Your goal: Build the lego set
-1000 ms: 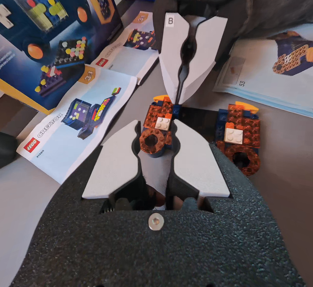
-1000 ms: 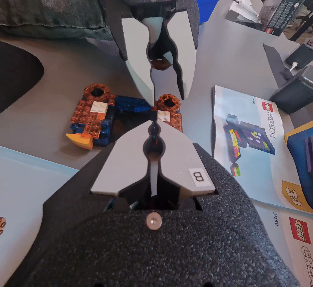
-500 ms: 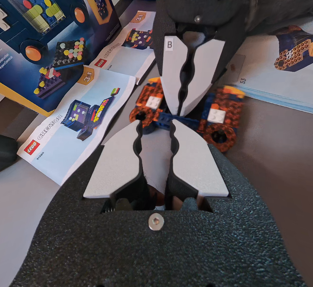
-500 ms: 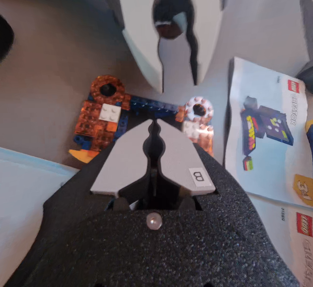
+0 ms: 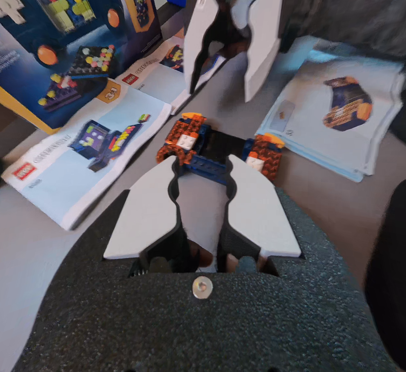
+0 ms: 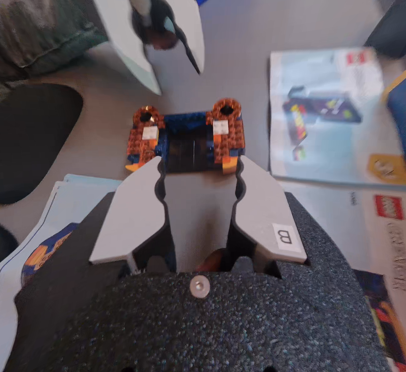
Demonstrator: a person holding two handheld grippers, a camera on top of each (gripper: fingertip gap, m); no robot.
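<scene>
The right claw (image 6: 200,163) had just sprung wide, where half a second before it was pinched shut over the middle of the brick model (image 6: 186,139); now both its fingers stood apart and bare, the tips just short of the model's near edge, holding nothing. The left claw (image 5: 202,161) had also eased wider and drawn back, its fingers apart with only grey table between them. Its tips lay close to the model's blue bar (image 5: 204,164), though with the blur I could not swear they were clear of it. So both claws had let go, and the model sat alone on the table (image 6: 237,42): two orange studded sides, each with a white brick, joined by a dark blue and black middle. Around it lay an open booklet (image 5: 329,119) against one orange side, two closed booklets (image 5: 72,176) opposite, and a blue box (image 5: 55,42) behind those.
</scene>
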